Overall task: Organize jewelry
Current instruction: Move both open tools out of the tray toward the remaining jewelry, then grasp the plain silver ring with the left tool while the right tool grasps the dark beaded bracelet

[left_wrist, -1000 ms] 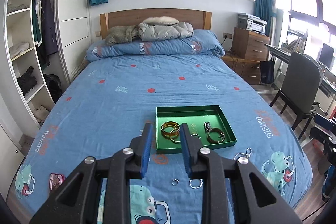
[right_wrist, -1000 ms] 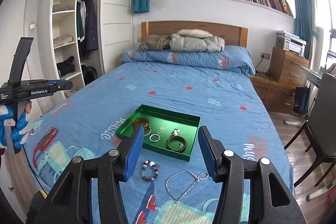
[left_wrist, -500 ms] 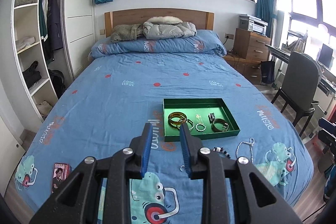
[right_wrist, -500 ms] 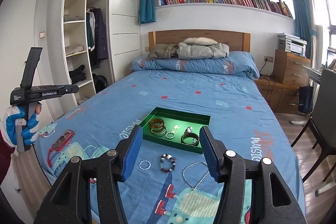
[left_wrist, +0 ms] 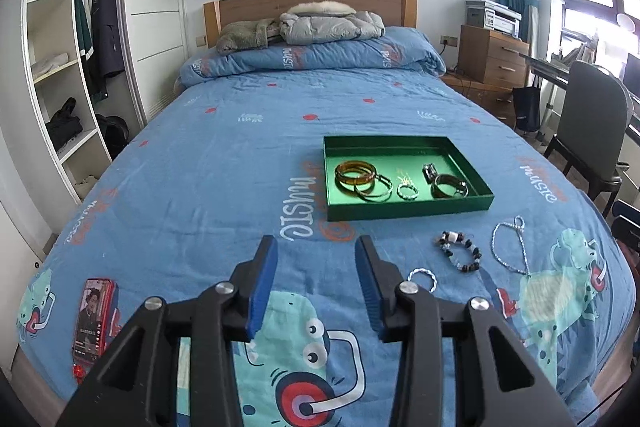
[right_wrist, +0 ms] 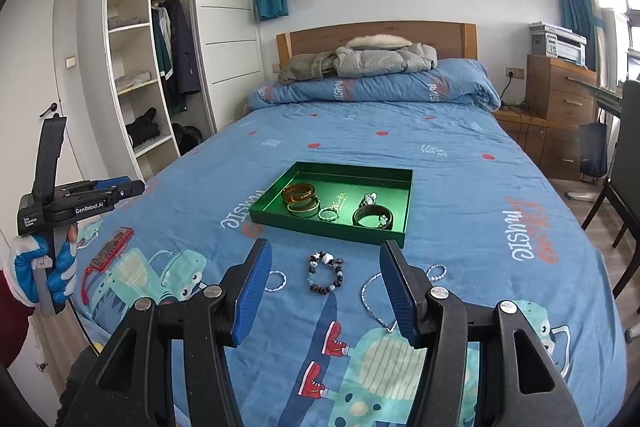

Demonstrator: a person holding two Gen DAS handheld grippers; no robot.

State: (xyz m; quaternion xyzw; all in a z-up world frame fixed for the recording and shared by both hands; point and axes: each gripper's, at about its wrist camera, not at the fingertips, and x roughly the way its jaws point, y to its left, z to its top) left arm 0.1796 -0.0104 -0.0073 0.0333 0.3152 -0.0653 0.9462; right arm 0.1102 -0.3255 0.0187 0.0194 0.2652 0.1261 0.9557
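Left gripper [left_wrist: 316, 247] widened; phone [left_wrist: 93, 319] beside it.

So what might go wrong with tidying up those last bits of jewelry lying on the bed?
Three things, probably. The silver chain necklace is thin and lies flat on the soft blue bedspread, so a tool might pinch fabric or drop it. The beaded bracelet is floppy and may slip. The green tray already holds bangles, so a new piece could tangle with them. Both the left tool and right tool are open and empty.
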